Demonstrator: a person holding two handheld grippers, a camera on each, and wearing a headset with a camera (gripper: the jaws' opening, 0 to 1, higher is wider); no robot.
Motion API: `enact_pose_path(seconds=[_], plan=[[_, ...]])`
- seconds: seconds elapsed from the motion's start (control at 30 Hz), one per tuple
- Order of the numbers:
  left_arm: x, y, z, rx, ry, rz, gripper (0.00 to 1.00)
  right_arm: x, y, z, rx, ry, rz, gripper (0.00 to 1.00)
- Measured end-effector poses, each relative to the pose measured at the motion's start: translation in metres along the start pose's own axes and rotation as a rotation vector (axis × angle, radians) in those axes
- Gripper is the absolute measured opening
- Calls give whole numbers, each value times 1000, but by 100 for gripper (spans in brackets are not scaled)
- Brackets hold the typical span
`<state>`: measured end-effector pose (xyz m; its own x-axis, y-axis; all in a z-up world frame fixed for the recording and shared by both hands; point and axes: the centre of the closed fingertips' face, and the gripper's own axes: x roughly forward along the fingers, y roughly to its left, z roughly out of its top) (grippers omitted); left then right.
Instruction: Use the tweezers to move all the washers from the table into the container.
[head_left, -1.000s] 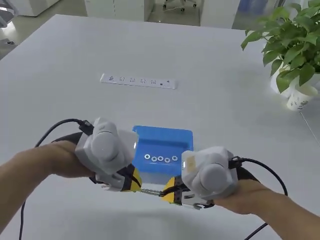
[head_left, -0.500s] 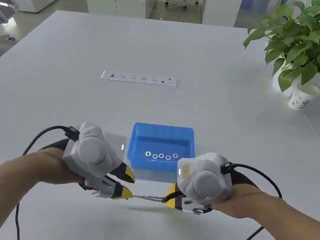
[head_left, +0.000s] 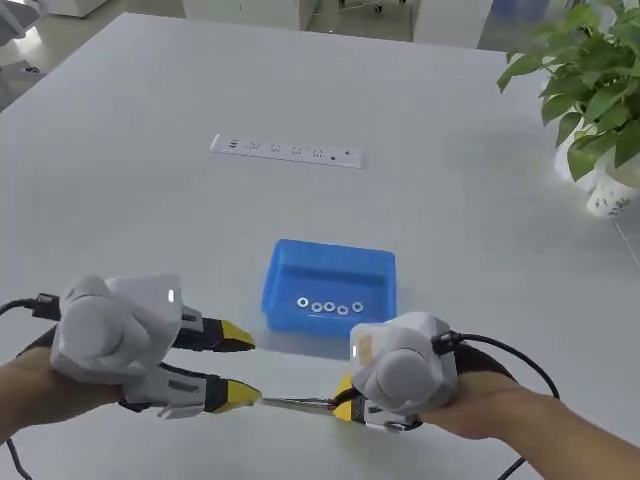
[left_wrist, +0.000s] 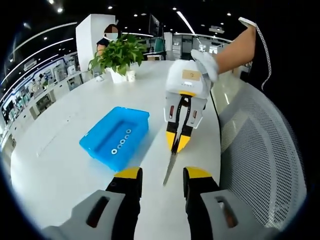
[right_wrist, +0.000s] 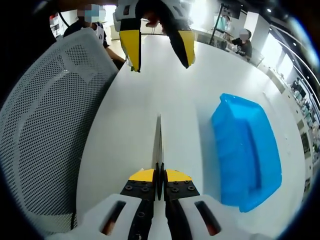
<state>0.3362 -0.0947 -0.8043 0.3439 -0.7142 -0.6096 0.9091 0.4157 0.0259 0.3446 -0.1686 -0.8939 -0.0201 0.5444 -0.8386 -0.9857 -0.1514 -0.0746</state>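
My right gripper (head_left: 343, 402) is shut on a pair of metal tweezers (head_left: 295, 403), which point left, level above the table. In the right gripper view (right_wrist: 160, 176) the tweezers (right_wrist: 159, 142) run straight out from the closed jaws. My left gripper (head_left: 242, 366) stands open facing them, and the tweezers' tip (left_wrist: 169, 167) points into the gap of its jaws (left_wrist: 162, 175) without being gripped. Beyond both grippers the blue container (head_left: 330, 262) holds a row of several washers (head_left: 330, 307). I see no loose washers on the table.
A white power strip (head_left: 285, 152) lies farther back on the white table. A potted plant (head_left: 600, 100) stands at the far right. A mesh chair back (right_wrist: 45, 125) is close behind the table's near edge.
My left gripper has opened and drawn back to the left, away from the tweezers. The right gripper keeps hold of them and has barely moved.
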Motion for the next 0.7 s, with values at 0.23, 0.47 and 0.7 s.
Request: enact_pose_path(seconds=[0.23,0.47,0.7], plan=[[-9,-2,-1,-34,-38,47,49,3,1,4,-9,0,13,9],[-16,5,-7,-50,-29,83,54,2,1,4,3,3,19,11],[-22,10,-3,-52,-37,104,55,-1,0,4,-2,-3,13,17]])
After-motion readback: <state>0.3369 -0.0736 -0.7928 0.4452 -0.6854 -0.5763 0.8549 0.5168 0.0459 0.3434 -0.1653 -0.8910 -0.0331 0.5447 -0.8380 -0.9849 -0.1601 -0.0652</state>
